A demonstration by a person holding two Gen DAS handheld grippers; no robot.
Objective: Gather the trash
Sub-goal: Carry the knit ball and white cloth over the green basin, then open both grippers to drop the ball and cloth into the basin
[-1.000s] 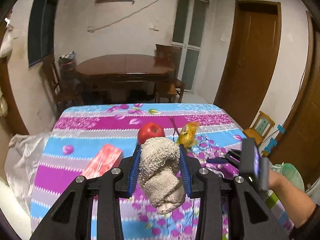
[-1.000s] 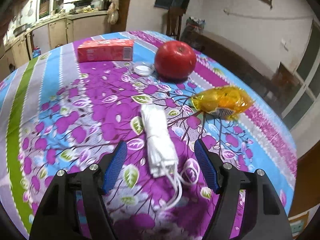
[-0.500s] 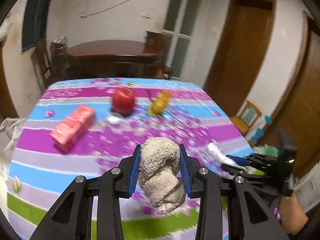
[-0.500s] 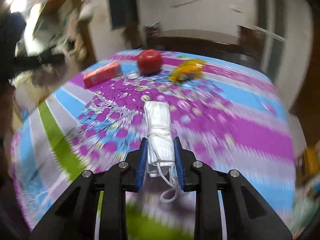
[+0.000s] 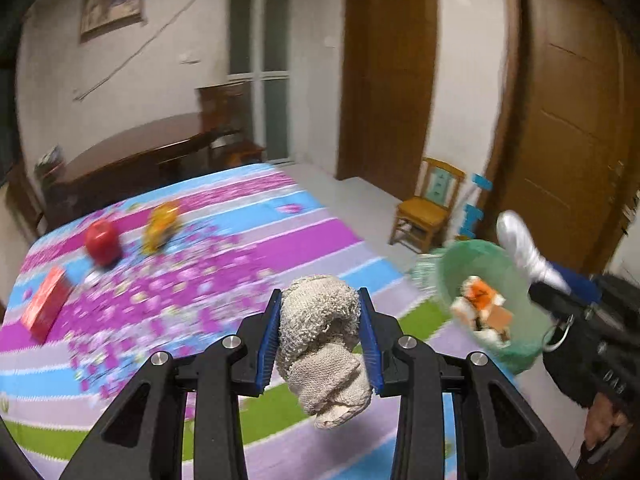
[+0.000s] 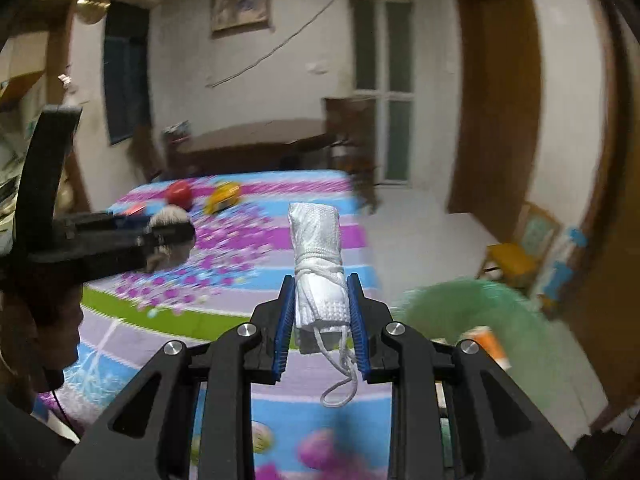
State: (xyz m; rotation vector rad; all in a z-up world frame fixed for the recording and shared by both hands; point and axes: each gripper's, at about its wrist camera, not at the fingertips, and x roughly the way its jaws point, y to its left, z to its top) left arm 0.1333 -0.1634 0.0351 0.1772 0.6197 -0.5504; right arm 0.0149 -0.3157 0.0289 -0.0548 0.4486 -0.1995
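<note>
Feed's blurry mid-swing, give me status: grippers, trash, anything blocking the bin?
Left gripper shut on beige cloth wad. Right gripper shut on white rolled mask. Green bin beside table, mouth unobstructed, trash already inside.

White walls (image 5: 464, 80), brown doors (image 5: 568, 120)
</note>
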